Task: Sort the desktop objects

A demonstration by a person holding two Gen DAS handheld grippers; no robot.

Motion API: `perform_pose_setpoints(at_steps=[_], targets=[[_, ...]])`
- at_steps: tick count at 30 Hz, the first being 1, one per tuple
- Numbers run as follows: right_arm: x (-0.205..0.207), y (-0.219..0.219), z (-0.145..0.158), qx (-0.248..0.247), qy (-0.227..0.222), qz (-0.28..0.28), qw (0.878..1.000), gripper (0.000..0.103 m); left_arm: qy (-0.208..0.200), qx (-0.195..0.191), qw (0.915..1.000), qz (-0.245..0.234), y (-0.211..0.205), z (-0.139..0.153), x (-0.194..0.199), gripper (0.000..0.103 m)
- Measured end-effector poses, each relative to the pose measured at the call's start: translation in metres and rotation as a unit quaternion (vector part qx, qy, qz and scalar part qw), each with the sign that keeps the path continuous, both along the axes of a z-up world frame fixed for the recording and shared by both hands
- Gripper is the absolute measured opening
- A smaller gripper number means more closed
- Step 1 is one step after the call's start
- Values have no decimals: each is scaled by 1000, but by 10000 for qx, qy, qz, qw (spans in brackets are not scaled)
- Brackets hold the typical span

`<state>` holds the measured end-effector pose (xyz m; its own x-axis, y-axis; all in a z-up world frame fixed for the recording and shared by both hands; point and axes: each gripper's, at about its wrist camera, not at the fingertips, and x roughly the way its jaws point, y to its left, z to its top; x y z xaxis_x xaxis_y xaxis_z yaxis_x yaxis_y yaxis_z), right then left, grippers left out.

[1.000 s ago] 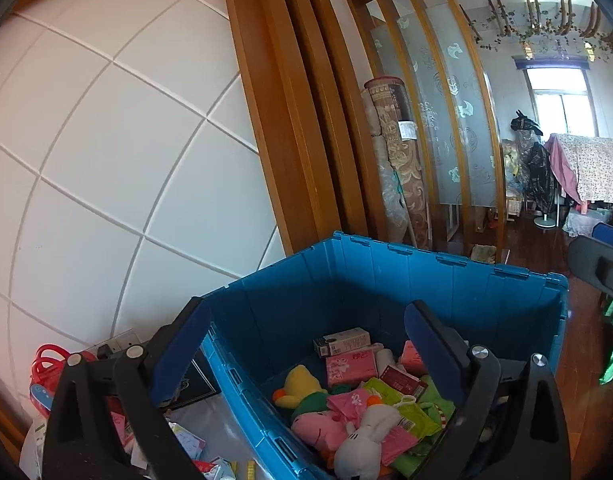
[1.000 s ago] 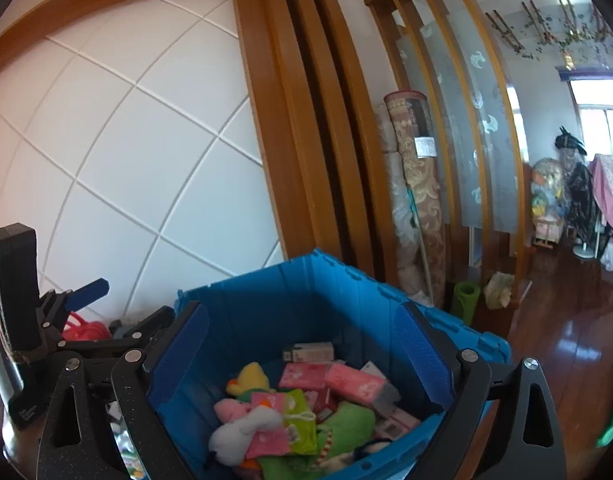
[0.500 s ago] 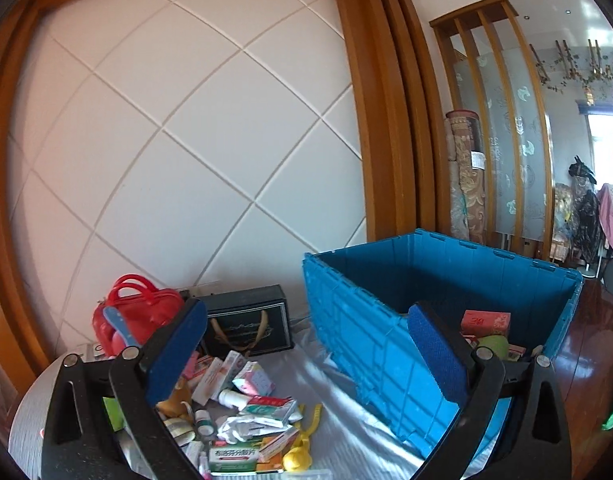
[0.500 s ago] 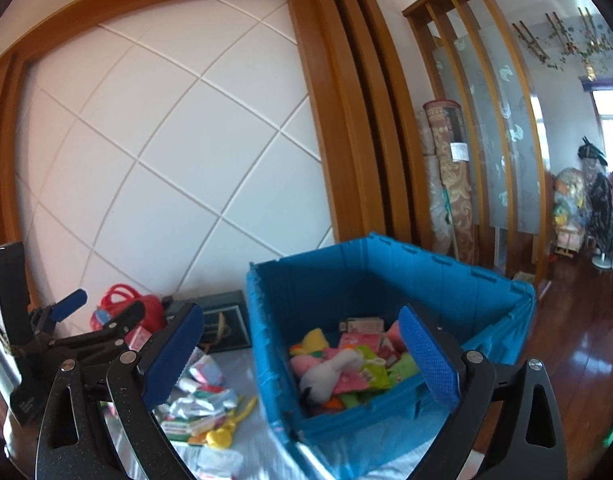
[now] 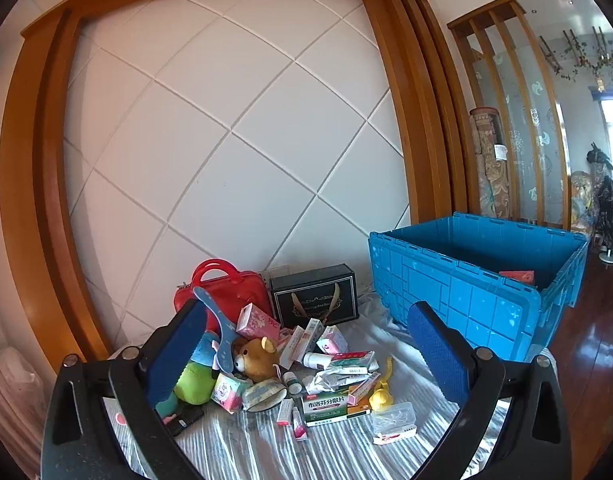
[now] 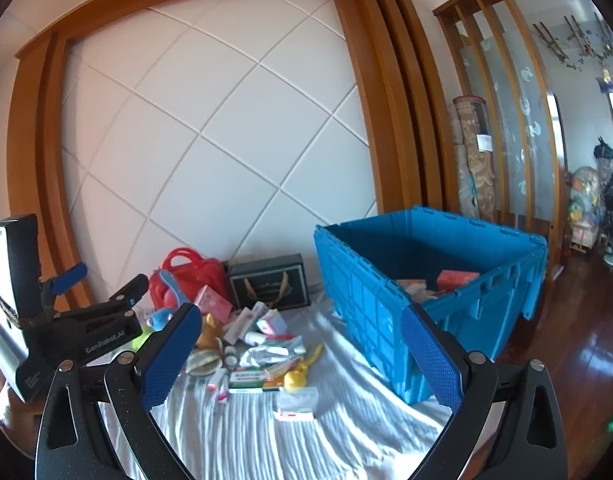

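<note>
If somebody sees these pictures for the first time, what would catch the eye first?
Probably the big blue crate standing open on the right of the striped cloth, with a few items visible inside. Next, the messy pile left of it: a brown teddy bear, medicine boxes and a red handbag by the wall. Both grippers, left and right, are open and empty.

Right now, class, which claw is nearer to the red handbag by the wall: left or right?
Left. The left claw hangs open over the pile's left side, nearer the red handbag. The right claw sits further right, toward the blue crate, also open.
</note>
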<state>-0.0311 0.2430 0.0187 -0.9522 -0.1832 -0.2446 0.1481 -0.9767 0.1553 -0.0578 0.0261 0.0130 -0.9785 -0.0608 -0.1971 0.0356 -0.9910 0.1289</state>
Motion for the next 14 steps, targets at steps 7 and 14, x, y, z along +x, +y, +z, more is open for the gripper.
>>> perform_pose_setpoints(at_steps=[7, 14], targets=[[18, -9, 7, 21, 58, 170, 9998, 101, -110, 305, 9994, -114, -8, 0, 18, 102], [25, -4, 10, -19, 79, 263, 9996, 101, -137, 435, 9989, -132, -4, 0, 28, 102]])
